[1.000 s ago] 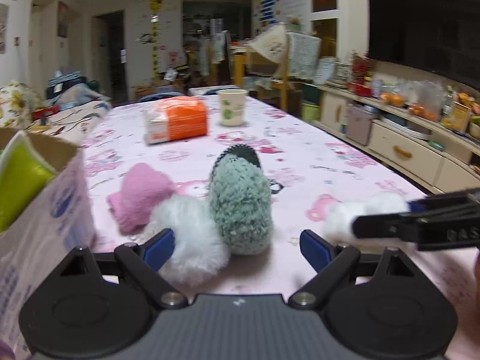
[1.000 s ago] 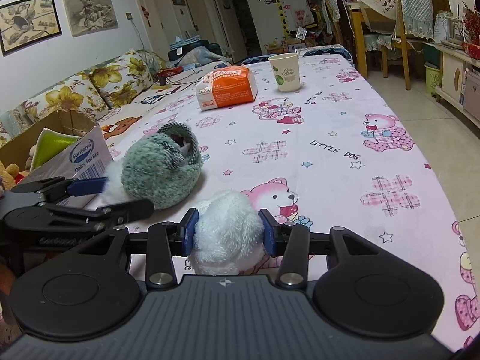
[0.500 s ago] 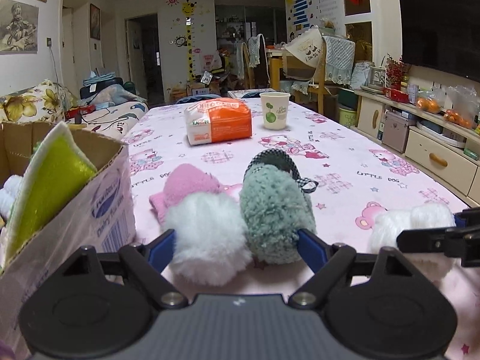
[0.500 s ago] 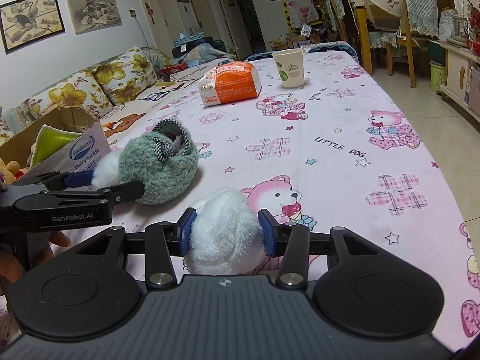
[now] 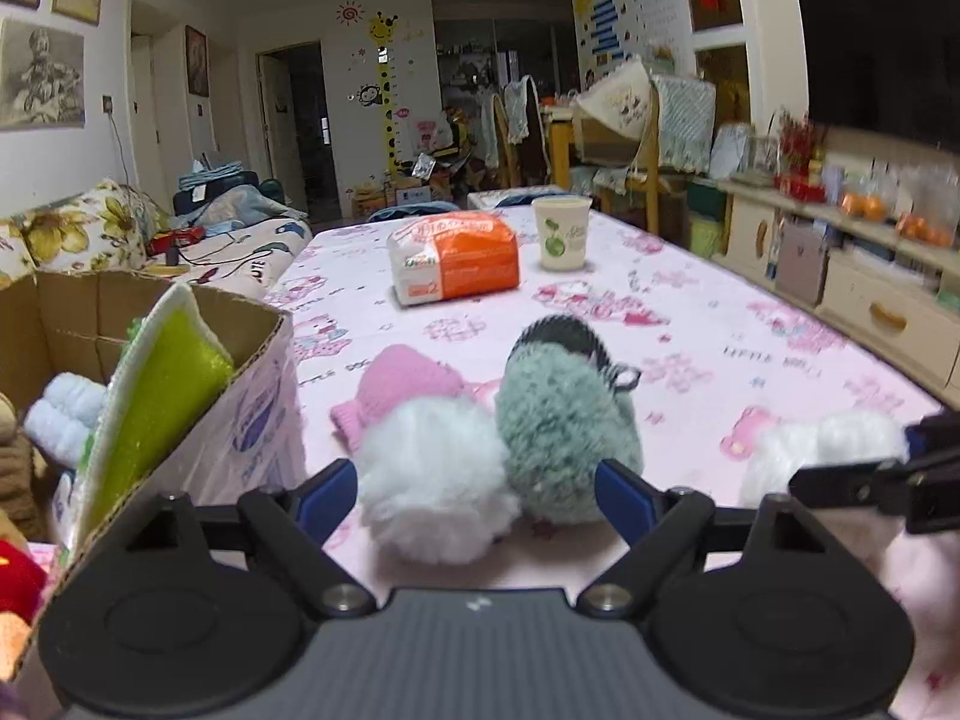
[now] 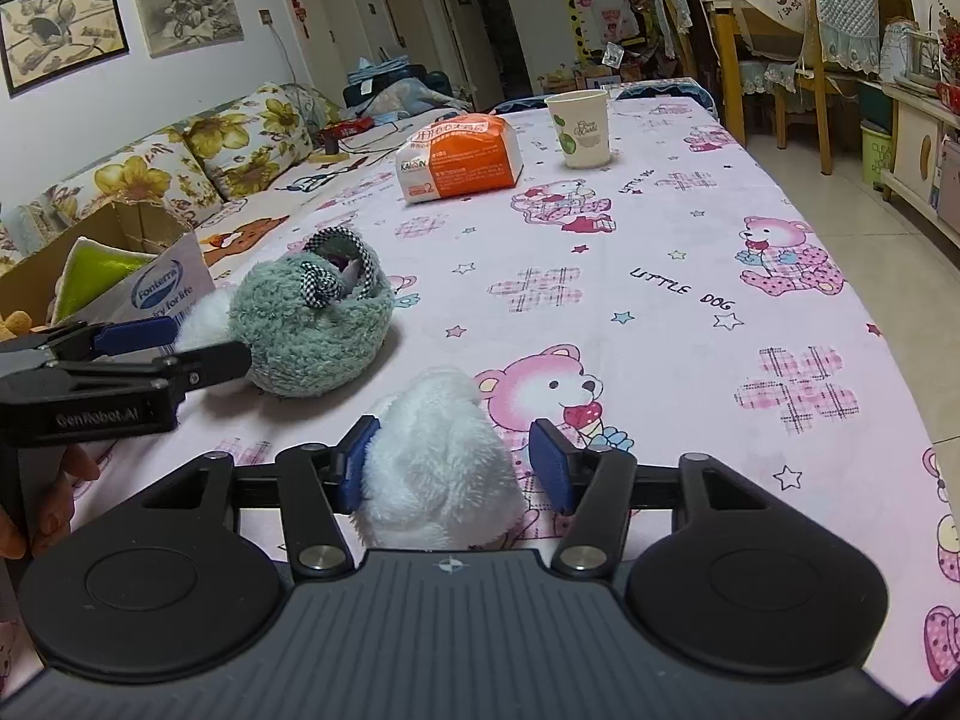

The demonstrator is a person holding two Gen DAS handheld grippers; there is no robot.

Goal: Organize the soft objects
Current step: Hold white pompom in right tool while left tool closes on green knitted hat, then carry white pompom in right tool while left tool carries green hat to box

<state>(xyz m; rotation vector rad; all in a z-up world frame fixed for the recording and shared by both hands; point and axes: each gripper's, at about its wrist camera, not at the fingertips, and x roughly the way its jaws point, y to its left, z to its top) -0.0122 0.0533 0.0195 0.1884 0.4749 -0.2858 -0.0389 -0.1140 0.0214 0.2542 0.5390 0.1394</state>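
Note:
In the left wrist view a white fluffy puff (image 5: 432, 480) and a grey-green fluffy slipper (image 5: 564, 432) lie side by side on the table. My left gripper (image 5: 474, 495) straddles both, its jaws opening slightly and its blue pads at their outer sides. A pink knitted piece (image 5: 408, 384) lies just behind them. In the right wrist view a second white fluffy piece (image 6: 438, 468) rests between the opening jaws of my right gripper (image 6: 456, 468). The left pad brushes it and the right pad stands clear. The left gripper (image 6: 204, 345) shows beside the green slipper (image 6: 312, 330).
An open cardboard box (image 5: 258, 420) at the left holds a yellow-green sponge (image 5: 156, 396) and other soft items. An orange tissue pack (image 5: 456, 264) and a paper cup (image 5: 561, 234) stand farther back on the pink tablecloth (image 6: 660, 300). A person's hand (image 6: 54, 480) holds the left gripper.
The right jaws have spread apart from the white fluffy piece they squeezed. The left gripper has swung so the puff and green slipper sit between its pads and the box shows more.

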